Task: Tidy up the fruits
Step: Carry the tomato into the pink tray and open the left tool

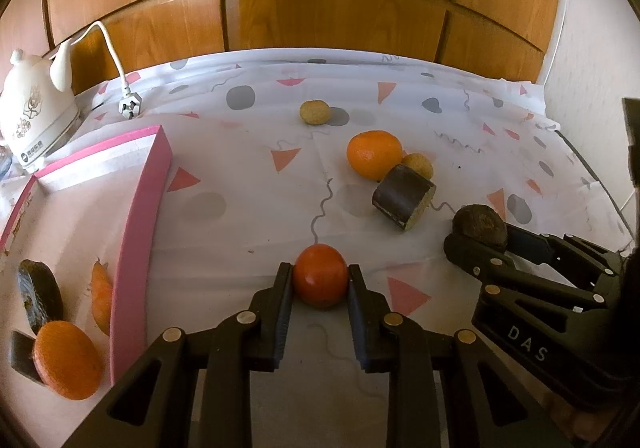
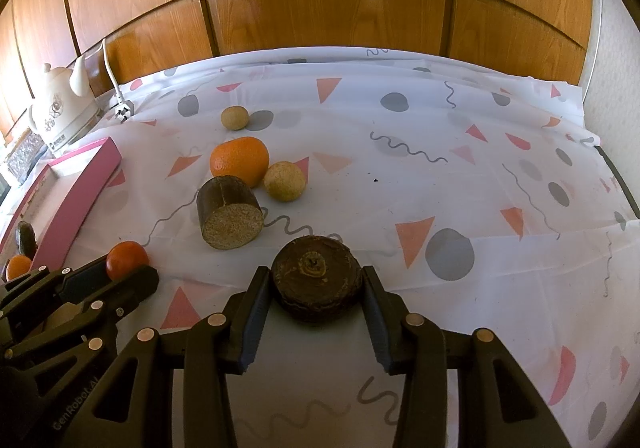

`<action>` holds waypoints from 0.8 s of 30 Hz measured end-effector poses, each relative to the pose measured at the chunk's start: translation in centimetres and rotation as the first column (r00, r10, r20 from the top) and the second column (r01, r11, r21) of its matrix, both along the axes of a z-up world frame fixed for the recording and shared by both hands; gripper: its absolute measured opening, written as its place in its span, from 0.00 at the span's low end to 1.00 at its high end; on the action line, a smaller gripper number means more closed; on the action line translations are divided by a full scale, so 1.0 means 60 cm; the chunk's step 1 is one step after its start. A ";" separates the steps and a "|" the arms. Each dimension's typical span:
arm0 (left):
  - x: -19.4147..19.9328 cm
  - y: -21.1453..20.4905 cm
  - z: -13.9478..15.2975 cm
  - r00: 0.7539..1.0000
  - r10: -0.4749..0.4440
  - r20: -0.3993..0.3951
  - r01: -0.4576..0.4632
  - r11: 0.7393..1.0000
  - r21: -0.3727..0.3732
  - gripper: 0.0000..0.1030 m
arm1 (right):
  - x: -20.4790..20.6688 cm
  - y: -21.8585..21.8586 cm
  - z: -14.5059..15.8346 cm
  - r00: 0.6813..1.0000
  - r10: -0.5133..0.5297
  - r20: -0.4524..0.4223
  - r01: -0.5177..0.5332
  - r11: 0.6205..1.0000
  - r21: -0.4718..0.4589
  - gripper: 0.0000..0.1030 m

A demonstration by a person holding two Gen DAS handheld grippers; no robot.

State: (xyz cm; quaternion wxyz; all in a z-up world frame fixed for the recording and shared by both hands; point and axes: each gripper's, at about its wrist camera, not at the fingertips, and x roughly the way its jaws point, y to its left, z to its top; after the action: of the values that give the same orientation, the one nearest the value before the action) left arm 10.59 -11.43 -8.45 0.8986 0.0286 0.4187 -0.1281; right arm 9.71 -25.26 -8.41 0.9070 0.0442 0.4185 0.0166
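Note:
My left gripper [image 1: 320,274] is shut on a small red-orange fruit [image 1: 320,280] that rests on the patterned tablecloth; the right wrist view shows the same fruit [image 2: 127,260] at the lower left. My right gripper [image 2: 316,278] is shut on a dark brown, flat round fruit [image 2: 316,280] with a dried stem end facing up. Farther back lie an orange [image 1: 374,153], a dark cylinder with a pale cut face [image 2: 228,211] and two tan balls [image 2: 285,181] [image 2: 235,117]. A pink-rimmed tray [image 1: 140,207] at the left holds a dark piece [image 1: 38,296] and orange pieces [image 1: 66,360].
A white kettle [image 1: 36,115] stands at the far left with its cord and plug [image 1: 130,105] lying beside the tray's back corner. Wooden panels close off the back of the table. The cloth's edge [image 2: 616,183] runs along the right.

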 end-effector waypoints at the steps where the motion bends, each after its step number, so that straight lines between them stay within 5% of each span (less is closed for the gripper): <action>1: 0.000 -0.001 0.001 1.000 -0.005 -0.002 0.005 1.000 0.007 0.25 | 0.000 0.000 0.000 1.000 0.000 0.001 0.000 1.000 0.001 0.44; 14: -0.050 0.065 0.105 0.999 -0.027 0.038 0.030 0.995 -0.093 0.25 | 0.000 0.005 0.000 1.000 0.000 0.003 0.000 1.000 -0.025 0.44; 24: -0.038 0.272 0.112 0.967 0.252 0.026 -0.250 0.966 -0.063 0.25 | 0.001 0.010 0.002 1.000 -0.002 0.002 0.002 0.999 -0.052 0.44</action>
State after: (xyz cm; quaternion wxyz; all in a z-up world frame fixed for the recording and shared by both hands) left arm 8.31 4.91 -1.71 0.9149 -0.0489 0.3998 -0.0252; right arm 9.75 -24.66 -8.30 0.9084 0.0208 0.4176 0.0048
